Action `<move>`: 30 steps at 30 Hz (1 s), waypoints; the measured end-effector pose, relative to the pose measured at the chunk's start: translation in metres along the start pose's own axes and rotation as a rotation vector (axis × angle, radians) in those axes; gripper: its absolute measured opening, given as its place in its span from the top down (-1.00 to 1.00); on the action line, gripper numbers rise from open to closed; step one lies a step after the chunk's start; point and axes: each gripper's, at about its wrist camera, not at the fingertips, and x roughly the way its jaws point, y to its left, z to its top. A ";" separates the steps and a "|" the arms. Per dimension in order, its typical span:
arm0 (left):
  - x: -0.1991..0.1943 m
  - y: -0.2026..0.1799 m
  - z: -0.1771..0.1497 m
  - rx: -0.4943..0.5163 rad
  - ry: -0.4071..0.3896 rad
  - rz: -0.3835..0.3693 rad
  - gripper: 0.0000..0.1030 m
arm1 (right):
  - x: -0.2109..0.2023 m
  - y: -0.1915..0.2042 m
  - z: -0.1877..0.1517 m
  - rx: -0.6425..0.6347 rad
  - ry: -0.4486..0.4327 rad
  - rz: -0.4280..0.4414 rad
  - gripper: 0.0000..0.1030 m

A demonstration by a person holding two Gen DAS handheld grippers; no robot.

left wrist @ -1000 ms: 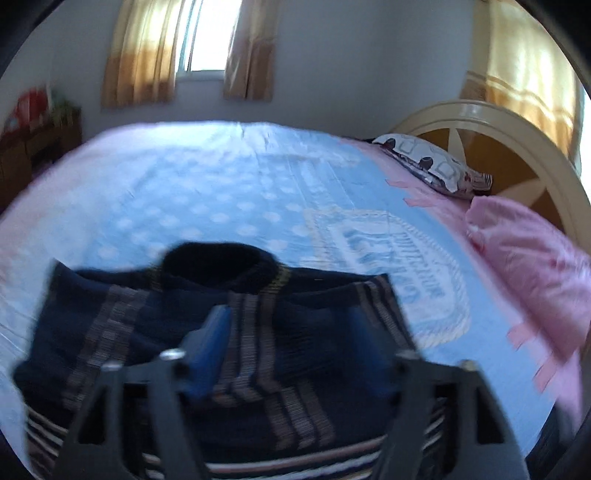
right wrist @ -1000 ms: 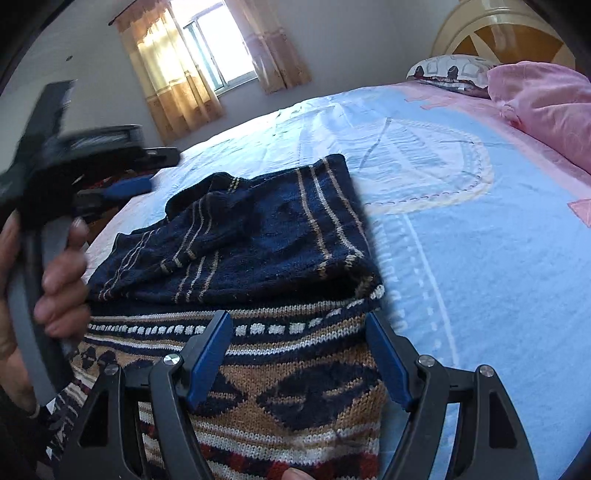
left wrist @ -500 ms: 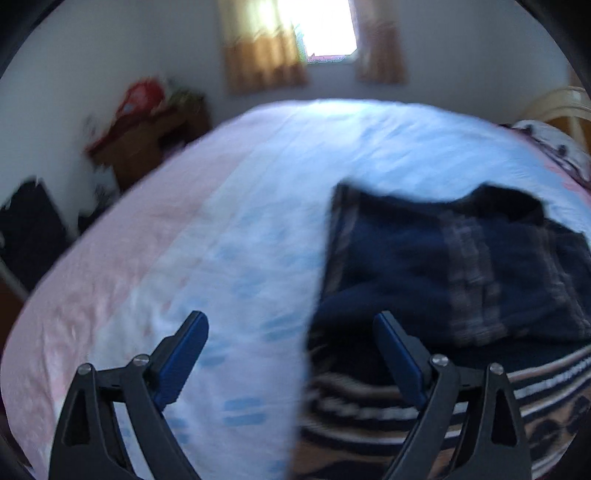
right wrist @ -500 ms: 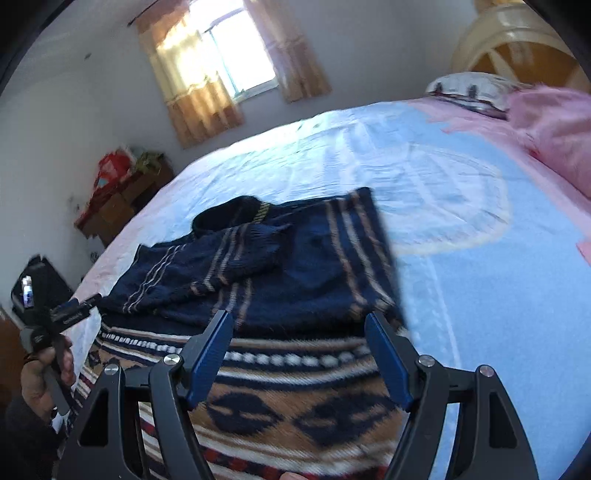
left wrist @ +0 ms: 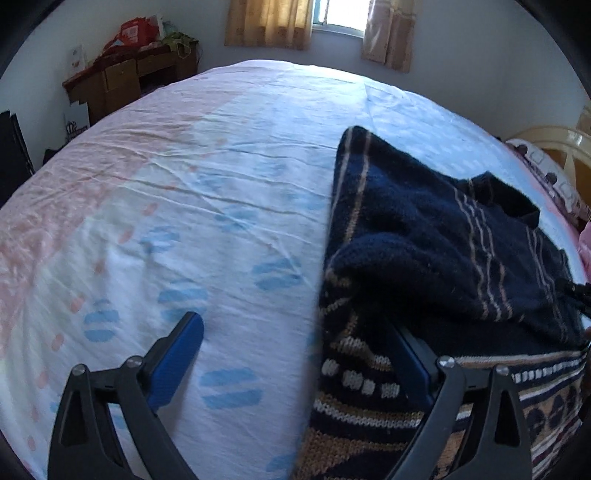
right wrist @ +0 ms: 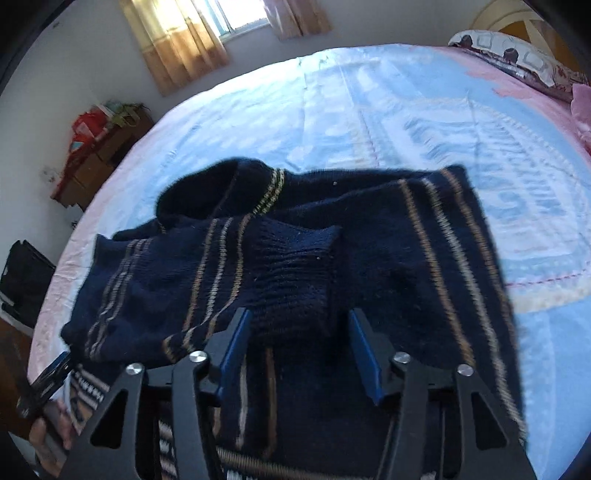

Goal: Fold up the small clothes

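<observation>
The sweater (left wrist: 424,258) hides one of the left gripper's fingers (left wrist: 410,365).

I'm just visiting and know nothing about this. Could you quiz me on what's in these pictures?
1. True or false: the dark sweater hangs on a chair.
2. Between the fingers of the right gripper is: A a pillow, B a sleeve cuff, C a towel.
3. What hangs beside the window?
Key: 1 false, it lies on the bed. 2 B; the jaws have just been closing on it. 3 tan curtains.
</observation>
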 end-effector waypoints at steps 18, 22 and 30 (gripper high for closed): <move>-0.018 0.024 -0.004 -0.109 -0.069 -0.143 -0.93 | -0.017 -0.024 -0.006 -0.097 -0.063 -0.293 0.87; -0.034 0.032 0.005 -0.156 -0.113 -0.161 -0.93 | -0.025 -0.031 -0.002 -0.066 -0.056 -0.298 0.85; -0.031 -0.012 0.028 0.019 -0.147 -0.014 -1.00 | -0.053 0.011 -0.001 -0.137 -0.143 -0.119 -0.04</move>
